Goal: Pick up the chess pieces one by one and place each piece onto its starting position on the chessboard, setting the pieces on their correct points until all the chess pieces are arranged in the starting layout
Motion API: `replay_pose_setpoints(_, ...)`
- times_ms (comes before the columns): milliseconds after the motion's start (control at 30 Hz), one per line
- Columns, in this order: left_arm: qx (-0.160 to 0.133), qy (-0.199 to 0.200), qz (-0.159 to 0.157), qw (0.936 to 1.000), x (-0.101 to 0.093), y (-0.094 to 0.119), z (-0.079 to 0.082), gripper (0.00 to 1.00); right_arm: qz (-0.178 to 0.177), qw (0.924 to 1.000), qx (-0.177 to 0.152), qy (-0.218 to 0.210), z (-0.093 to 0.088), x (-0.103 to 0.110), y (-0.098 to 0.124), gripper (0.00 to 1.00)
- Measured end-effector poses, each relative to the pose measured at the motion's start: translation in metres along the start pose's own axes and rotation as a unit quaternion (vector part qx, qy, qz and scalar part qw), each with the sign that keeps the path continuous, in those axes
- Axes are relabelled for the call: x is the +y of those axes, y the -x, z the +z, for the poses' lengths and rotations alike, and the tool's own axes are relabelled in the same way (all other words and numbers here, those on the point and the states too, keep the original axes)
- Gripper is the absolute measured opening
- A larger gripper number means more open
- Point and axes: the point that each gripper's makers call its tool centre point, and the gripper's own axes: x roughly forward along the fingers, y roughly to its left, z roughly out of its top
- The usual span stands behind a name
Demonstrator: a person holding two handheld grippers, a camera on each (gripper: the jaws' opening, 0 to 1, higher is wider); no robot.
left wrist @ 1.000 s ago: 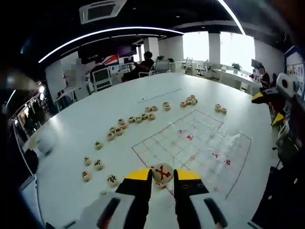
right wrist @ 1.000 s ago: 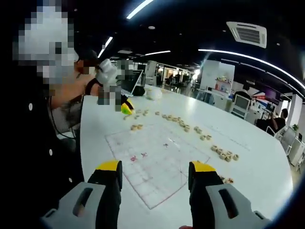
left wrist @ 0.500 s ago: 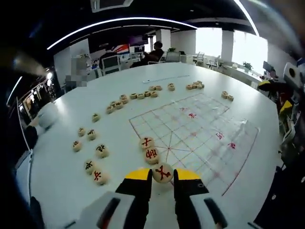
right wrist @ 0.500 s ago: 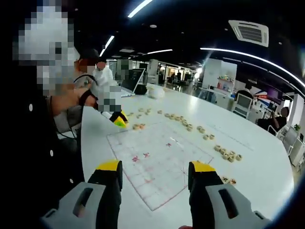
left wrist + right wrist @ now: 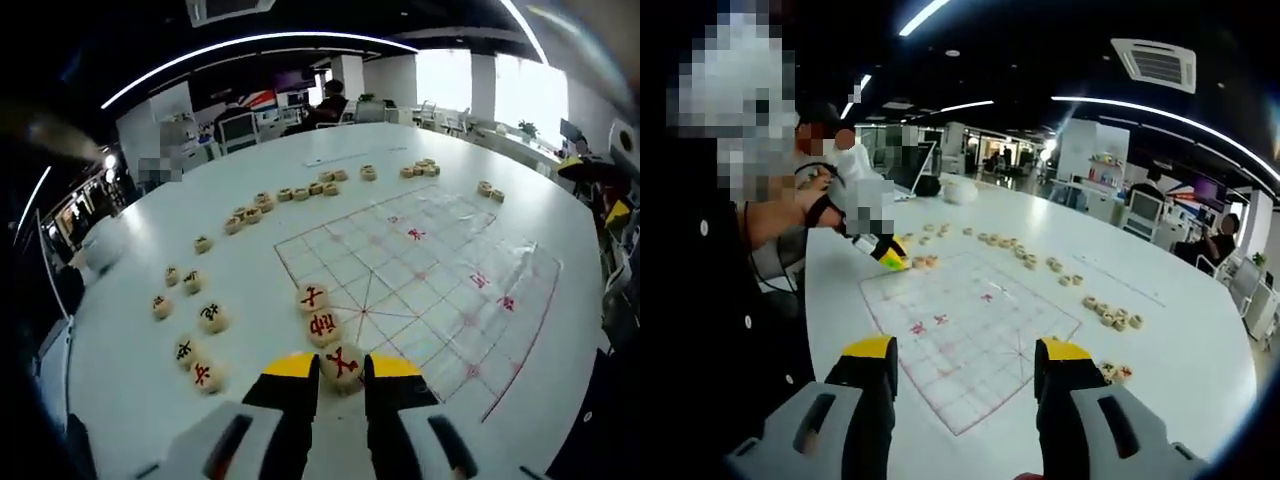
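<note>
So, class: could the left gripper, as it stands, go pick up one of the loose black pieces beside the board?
Probably not yet: the left gripper is shut on a red piece, so its jaws are occupied until that is set down.

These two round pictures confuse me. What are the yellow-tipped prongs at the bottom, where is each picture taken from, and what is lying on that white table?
No robot here: a person holds a two-pronged grabbing tool in each hand, and a small wide-angle camera rides on each tool, looking forward along its prongs. The left gripper view shows the left gripper pinching a round chess piece with a red mark, low over the near edge of the chessboard, a thin sheet with red lines on the white table. Two red-marked pieces already sit on the board just ahead. Loose pieces lie scattered beside it, and more in a row farther off. The right gripper view shows the right gripper, open and holding nothing, hovering over the same board from the other side.
</note>
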Motion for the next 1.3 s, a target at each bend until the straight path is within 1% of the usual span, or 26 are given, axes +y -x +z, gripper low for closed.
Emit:
replay_pose_setpoints(133,0.006,-0.004,0.004,1.0,0.0,-0.002,-0.002,0.21,0.002,1.0,0.001,0.0,0.001,0.0,-0.001,0.55)
replay_pose_setpoints(333,0.007,0.0,0.0,1.0,-0.003,-0.005,-0.002,0.21,0.001,1.0,0.002,0.0,0.0,-0.001,-0.001,0.55)
replay_pose_setpoints(433,0.008,-0.003,0.004,1.0,-0.003,-0.006,-0.002,0.23,0.0,1.0,0.002,-0.003,-0.002,-0.002,-0.001,0.55)
replay_pose_setpoints(500,0.007,-0.006,0.006,0.9999,-0.002,-0.006,-0.002,0.26,0.0,1.0,0.002,-0.003,-0.002,-0.002,-0.001,0.55)
replay_pose_setpoints(567,0.004,-0.007,-0.001,1.0,-0.004,-0.005,-0.001,0.34,0.0,1.0,0.002,-0.002,-0.002,-0.002,-0.001,0.55)
replay_pose_setpoints(600,0.002,-0.007,-0.005,1.0,-0.006,-0.005,0.0,0.36,0.001,1.0,0.002,-0.002,-0.001,-0.002,-0.001,0.55)
replay_pose_setpoints(667,-0.001,-0.011,-0.006,0.9999,-0.007,-0.003,0.001,0.36,0.001,1.0,0.001,-0.003,-0.001,-0.002,-0.002,0.55)
replay_pose_setpoints(767,-0.014,-0.013,-0.005,0.9998,-0.005,0.003,0.005,0.4,0.0,1.0,0.001,-0.004,-0.002,-0.002,-0.002,0.55)
replay_pose_setpoints(867,-0.041,-0.007,-0.01,0.9991,-0.002,0.01,0.013,0.46,-0.001,1.0,0.002,-0.006,-0.003,-0.002,-0.002,0.55)
replay_pose_setpoints(933,-0.072,0.008,-0.023,0.9971,-0.001,0.017,0.02,0.5,-0.004,1.0,0.001,-0.007,-0.002,-0.003,0.0,0.55)
replay_pose_setpoints(967,-0.083,0.023,-0.028,0.9959,0.0,0.021,0.021,0.52,-0.006,0.9999,-0.001,-0.008,-0.002,-0.004,0.0,0.55)
replay_pose_setpoints(1000,-0.087,0.036,-0.03,0.9951,0.003,0.025,0.02,0.53,-0.008,0.9999,-0.002,-0.01,-0.002,-0.004,0.001,0.55)
replay_pose_setpoints(1067,-0.096,0.038,-0.027,0.9943,0.009,0.033,0.018,0.54,-0.011,0.9999,-0.002,-0.01,-0.002,-0.005,0.002,0.56)
replay_pose_setpoints(1167,-0.102,0.037,-0.017,0.994,0.018,0.042,0.012,0.58,-0.016,0.9998,-0.001,-0.013,-0.004,-0.007,0.004,0.56)
replay_pose_setpoints(1233,-0.105,0.039,-0.012,0.9937,0.022,0.049,0.007,0.59,-0.019,0.9997,-0.001,-0.014,-0.005,-0.008,0.004,0.56)
replay_pose_setpoints(1300,-0.111,0.046,-0.013,0.9926,0.023,0.054,0.005,0.6,-0.024,0.9996,-0.001,-0.015,-0.005,-0.01,0.005,0.56)
